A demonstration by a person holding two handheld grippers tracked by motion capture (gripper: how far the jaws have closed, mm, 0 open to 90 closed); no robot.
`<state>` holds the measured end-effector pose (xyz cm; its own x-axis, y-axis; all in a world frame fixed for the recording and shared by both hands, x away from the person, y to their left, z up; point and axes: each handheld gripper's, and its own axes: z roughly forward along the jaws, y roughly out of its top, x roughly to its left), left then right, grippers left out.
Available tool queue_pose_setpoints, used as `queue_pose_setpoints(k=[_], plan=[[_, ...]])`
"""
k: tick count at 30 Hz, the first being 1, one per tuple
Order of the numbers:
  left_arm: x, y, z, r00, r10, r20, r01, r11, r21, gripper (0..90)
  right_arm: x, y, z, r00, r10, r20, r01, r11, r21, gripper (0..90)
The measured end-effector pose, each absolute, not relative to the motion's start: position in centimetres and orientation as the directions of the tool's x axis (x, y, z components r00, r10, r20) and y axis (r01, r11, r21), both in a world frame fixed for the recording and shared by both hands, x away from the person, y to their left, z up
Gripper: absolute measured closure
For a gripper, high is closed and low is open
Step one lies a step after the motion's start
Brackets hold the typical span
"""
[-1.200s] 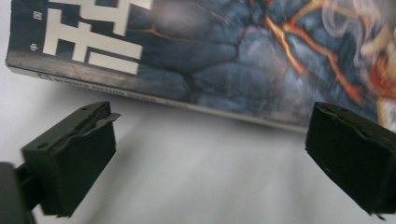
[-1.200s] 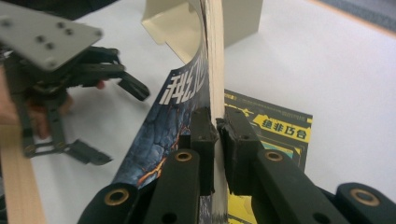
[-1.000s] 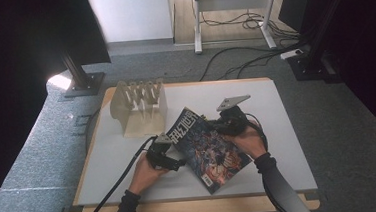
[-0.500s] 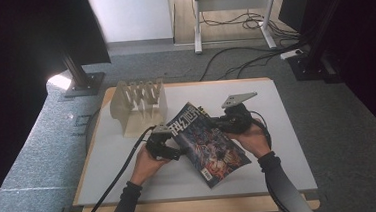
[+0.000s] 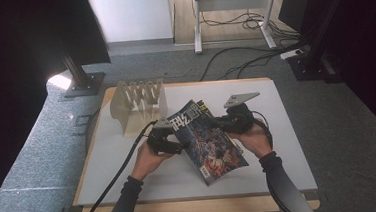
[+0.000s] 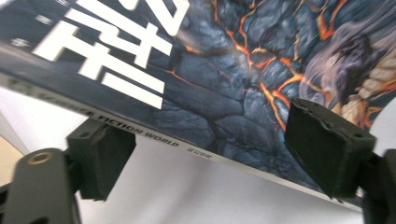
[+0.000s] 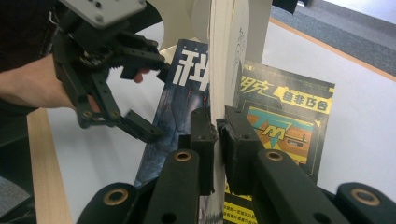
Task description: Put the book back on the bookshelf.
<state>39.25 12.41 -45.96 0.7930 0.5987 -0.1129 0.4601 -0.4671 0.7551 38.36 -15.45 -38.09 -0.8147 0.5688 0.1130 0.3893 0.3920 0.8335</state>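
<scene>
A magazine (image 5: 208,142) with a dark lava-pattern cover (image 6: 224,70) is tilted up off the white table (image 5: 279,144). My right gripper (image 5: 226,123) is shut on its page edge (image 7: 218,130). My left gripper (image 5: 177,148) is open at the spine side. In the left gripper view its jaws (image 6: 212,154) stand wide apart, one on each side of the spine. The right gripper view shows the left gripper (image 7: 156,100) open at the cover's (image 7: 180,93) edge. A second magazine (image 7: 285,126), yellow and black, lies flat underneath.
A pale wooden slotted rack (image 5: 138,102) stands at the table's back left, close behind the magazine. A black cable (image 5: 115,176) trails from the left gripper off the front edge. Bare table surface lies to the right and at the front left.
The left gripper has crept slightly up and right to the magazine's spine edge. The right gripper keeps its hold, and the magazine has shifted only a little.
</scene>
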Motion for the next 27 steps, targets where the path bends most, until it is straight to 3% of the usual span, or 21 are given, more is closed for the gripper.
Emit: queue_pose_setpoints(k=[10,19,27], plan=[[39.4,13.4,-44.4,0.775,0.609,-0.166,0.492,-0.419,0.763,50.4,38.5,-15.9,-38.2,-0.808,0.578,0.114,0.395,0.388,0.833,81.8],[39.0,13.9,-41.6,0.779,0.614,-0.126,0.460,-0.423,0.781,61.6,38.6,-16.1,-37.7,-0.803,0.589,0.088,0.383,0.397,0.834,81.8],[37.6,13.9,-38.5,0.801,0.598,-0.031,0.364,-0.445,0.818,69.8,38.6,-16.8,-37.4,-0.783,0.619,0.064,0.374,0.386,0.843,81.8]])
